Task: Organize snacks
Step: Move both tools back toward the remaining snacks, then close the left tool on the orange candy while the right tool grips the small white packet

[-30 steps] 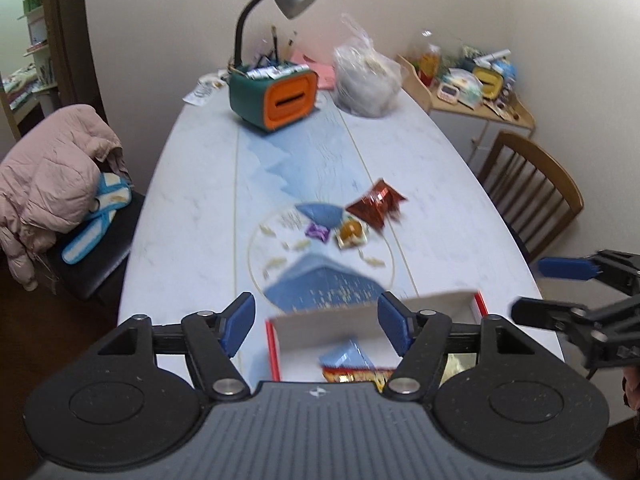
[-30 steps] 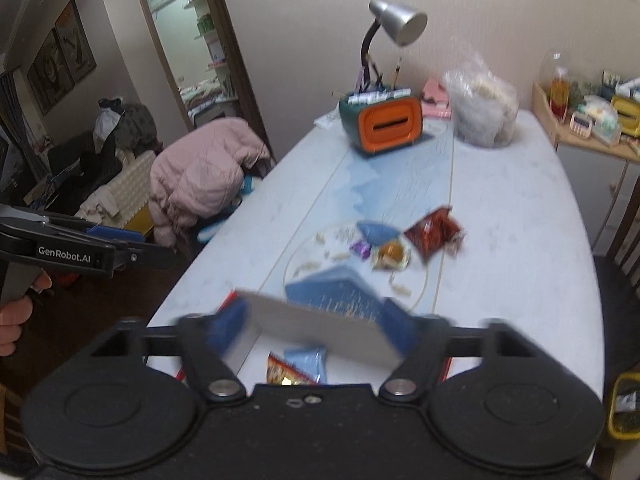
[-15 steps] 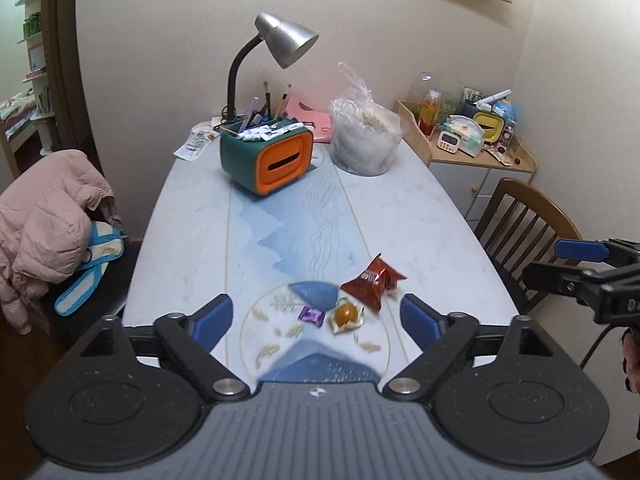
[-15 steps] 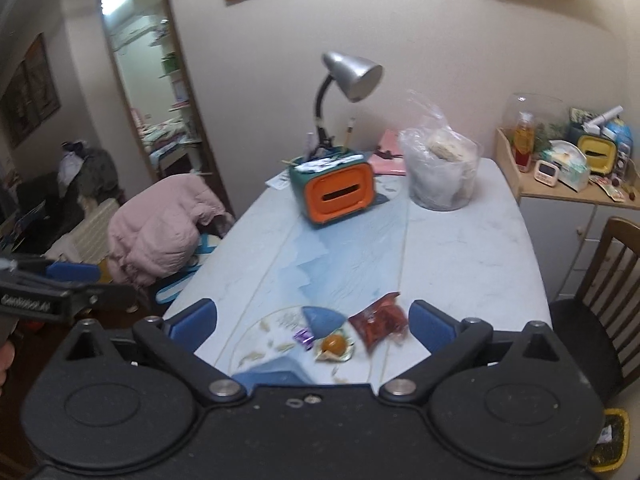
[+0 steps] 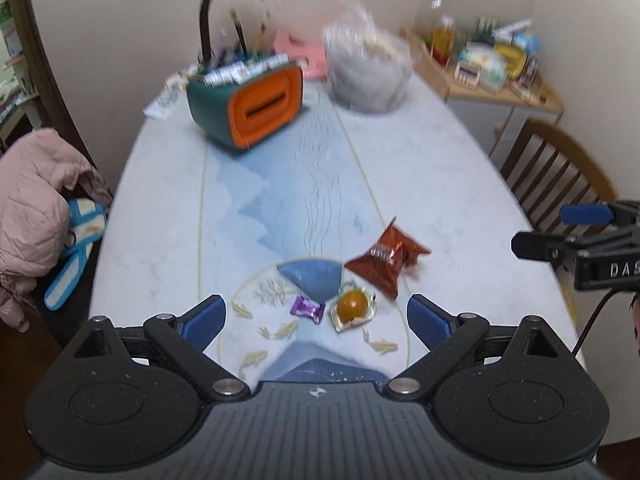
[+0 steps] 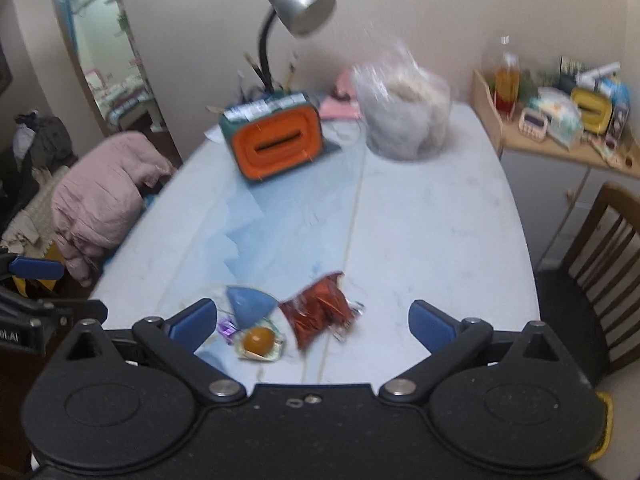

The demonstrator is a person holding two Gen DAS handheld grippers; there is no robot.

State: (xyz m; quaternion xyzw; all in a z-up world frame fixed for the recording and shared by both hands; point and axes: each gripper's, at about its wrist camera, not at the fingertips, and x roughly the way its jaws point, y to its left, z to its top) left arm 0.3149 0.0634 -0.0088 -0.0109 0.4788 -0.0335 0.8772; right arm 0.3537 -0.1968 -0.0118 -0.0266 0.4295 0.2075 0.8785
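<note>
While three snacks lie on the table [image 5: 420, 168], sorting seems unfinished: red packet [image 5: 386, 258], orange jelly cup [image 5: 352, 307], purple candy [image 5: 307, 310] (smallest). Left gripper [image 5: 316, 320] and right gripper [image 6: 312, 322] gape wide, holding nothing, having just opened.

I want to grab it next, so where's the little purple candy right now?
In the left wrist view, the purple candy lies on the table just left of the orange sweet, below the blue wedge.

Table [image 5: 420, 168] holds 3 snacks [image 5: 386, 258], organizer [image 5: 248, 104], bag [image 5: 368, 76].
</note>
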